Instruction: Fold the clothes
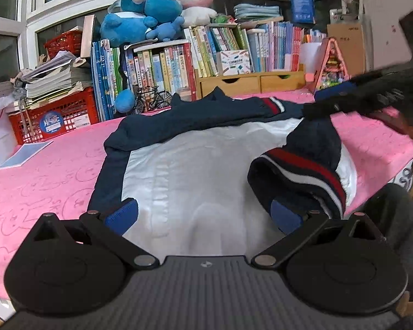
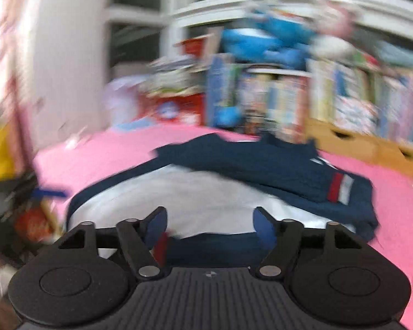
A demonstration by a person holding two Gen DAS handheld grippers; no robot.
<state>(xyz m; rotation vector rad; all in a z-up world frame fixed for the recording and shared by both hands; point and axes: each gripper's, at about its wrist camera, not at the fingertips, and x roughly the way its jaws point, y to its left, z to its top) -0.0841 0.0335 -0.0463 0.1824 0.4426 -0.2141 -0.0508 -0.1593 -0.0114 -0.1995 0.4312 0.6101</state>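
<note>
I have the jacket [image 1: 195,170] filling the middle of the left wrist view, spread flat on the pink cover [image 1: 41,176]. Its white panel faces up, edged in navy, and one navy sleeve [image 1: 206,111] lies folded across the top of it, cuff with red and white stripes toward the upper right. At right of centre a second cuff [image 1: 303,176] curls up off the white panel, striped the same way.

My left gripper [image 1: 203,214] sits at the bottom of that frame with its blue pads wide apart and nothing between them; the left pad rests near the navy edge, the right one just beside the curled cuff.

My right gripper [image 2: 209,227] shows in its own view at the bottom centre, jaws apart. The frame is badly smeared, so I can only say that navy cloth with a flash of red lies close by the left pad [image 2: 155,229]; whether it is touching, I cannot tell. In the left wrist view the same tool [image 1: 371,96] appears as a dark blur at the upper right, over the jacket's far edge.

Across the top of both frames runs a shelf of books [image 1: 179,66] with blue plush toys [image 1: 143,13] on it, and a red crate [image 1: 55,112] at the left.
</note>
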